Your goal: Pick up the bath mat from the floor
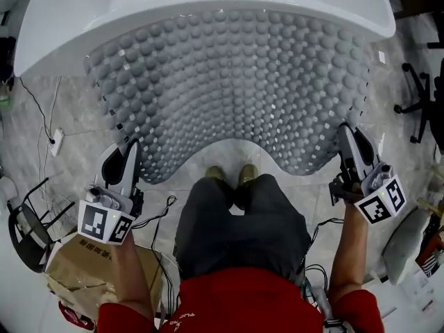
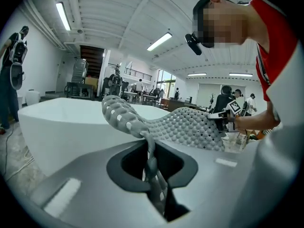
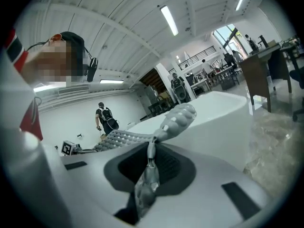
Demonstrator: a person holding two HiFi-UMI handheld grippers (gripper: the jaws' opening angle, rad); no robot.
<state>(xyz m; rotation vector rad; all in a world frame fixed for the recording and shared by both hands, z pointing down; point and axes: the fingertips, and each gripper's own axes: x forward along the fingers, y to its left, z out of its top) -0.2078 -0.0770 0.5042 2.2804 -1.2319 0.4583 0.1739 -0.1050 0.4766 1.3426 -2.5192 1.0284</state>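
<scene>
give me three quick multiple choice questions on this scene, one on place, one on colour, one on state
1. Where is the bath mat gripped? A its two near corners; B its far edge; C its middle.
2. The mat's colour? A red; B grey; C yellow.
3. The left tongs are: A open, empty; B shut on a cable; C shut on the mat.
Answers: A, left and right tongs pinch one near corner each; B, grey bumps all over; C, the mat's edge is squeezed between its jaws.

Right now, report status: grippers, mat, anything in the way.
Left gripper shut on bath mat, near corner. Right gripper shut on the other near corner. Mat lifted, sagging between them. White bathtub directly ahead.
</scene>
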